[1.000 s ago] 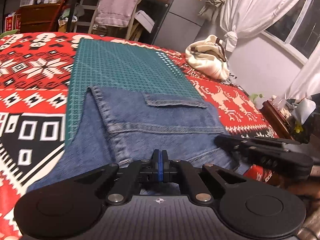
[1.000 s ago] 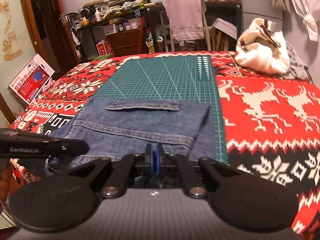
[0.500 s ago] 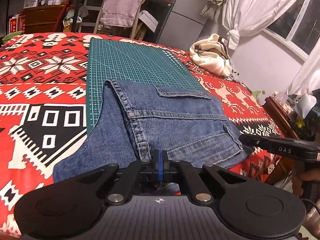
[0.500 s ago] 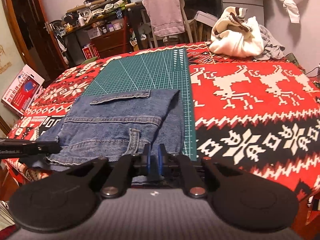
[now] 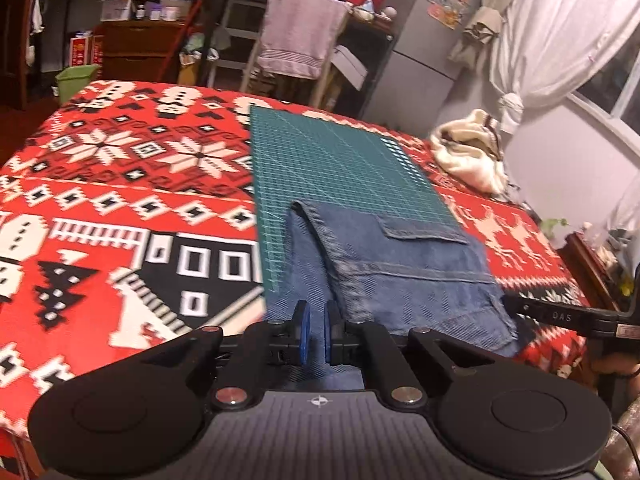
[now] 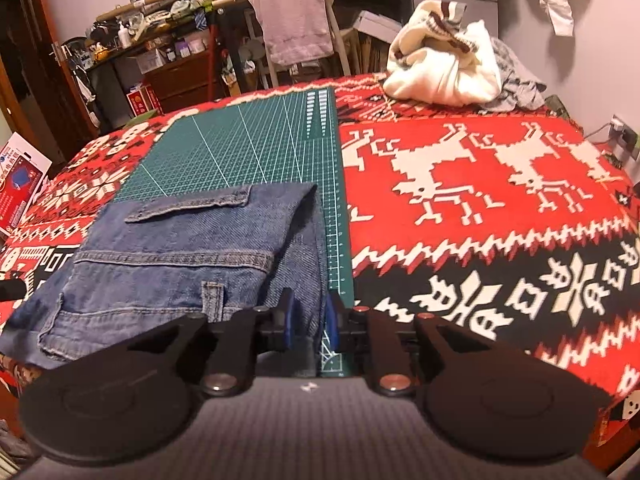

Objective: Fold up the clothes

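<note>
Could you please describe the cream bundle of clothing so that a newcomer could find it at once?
Start at the red patterned blanket and follow it to its far right corner, beyond the green cutting mat. The cream bundle sits there, lumpy, with brown striped trim, unlike the flat folded jeans.

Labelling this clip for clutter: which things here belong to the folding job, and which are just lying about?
Job: folded jeans; green cutting mat under them; left gripper and right gripper, jaws open.

Lying about: cream garment bundle; pink towel on chair; red patterned blanket.
</note>
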